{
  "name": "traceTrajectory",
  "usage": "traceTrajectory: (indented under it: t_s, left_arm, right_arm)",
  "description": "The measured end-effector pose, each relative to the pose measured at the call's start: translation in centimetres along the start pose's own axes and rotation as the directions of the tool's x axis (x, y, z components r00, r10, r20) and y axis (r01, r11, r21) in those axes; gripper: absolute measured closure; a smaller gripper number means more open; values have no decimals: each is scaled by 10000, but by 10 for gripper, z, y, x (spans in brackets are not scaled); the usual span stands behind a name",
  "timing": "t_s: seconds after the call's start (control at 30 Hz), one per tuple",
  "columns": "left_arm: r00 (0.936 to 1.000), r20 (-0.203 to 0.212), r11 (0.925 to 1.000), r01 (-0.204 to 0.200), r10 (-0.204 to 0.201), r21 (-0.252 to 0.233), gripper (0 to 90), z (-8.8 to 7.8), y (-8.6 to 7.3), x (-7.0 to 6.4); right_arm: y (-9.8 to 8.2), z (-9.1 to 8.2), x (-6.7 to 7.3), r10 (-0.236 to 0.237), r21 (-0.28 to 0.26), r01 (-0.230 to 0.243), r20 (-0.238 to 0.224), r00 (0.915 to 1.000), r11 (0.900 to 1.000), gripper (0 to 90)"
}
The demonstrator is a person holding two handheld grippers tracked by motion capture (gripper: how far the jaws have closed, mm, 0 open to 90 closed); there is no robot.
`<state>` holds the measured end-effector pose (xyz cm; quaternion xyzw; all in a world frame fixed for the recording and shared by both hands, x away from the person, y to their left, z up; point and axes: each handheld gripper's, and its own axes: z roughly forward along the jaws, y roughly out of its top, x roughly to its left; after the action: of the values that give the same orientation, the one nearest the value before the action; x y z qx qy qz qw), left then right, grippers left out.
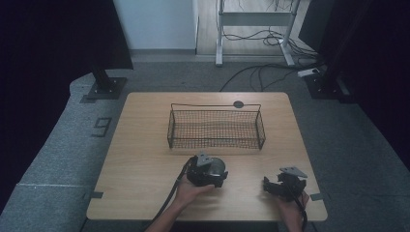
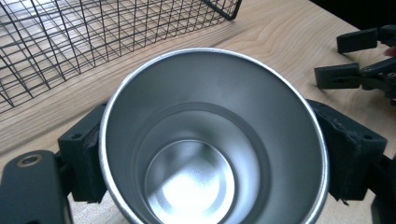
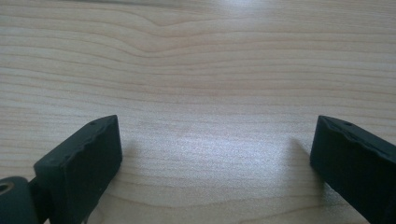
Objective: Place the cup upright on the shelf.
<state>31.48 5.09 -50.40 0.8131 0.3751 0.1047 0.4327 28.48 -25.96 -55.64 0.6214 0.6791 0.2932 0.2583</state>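
Observation:
A shiny steel cup (image 1: 221, 166) stands on the wooden table (image 1: 140, 169) just in front of a black wire basket (image 1: 215, 129). My left gripper (image 1: 216, 170) is shut on the cup. In the left gripper view the open-topped cup (image 2: 210, 140) sits between both black pads (image 2: 88, 158), which press its sides, and its inside is bare. My right gripper (image 1: 267, 186) rests low near the table's front right, open. Its pads (image 3: 84, 158) stand wide apart over bare wood, with nothing between them.
The wire basket (image 2: 93, 37) holds nothing and lies just beyond the cup. The right gripper's jaws (image 2: 355, 60) show at the right of the left gripper view. A round cable hole (image 1: 238, 104) sits at the table's far edge. Cables and stand feet lie on the floor beyond.

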Motion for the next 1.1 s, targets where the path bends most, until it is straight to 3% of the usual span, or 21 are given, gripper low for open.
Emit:
traceTrajectory:
  t_s: [1.1]
  left_arm:
    - [9998,-151,9974,111,-122,-712,139,-45,22,18]
  right_arm:
    - [0,0,0,-2,0,2,0,10000,10000,21]
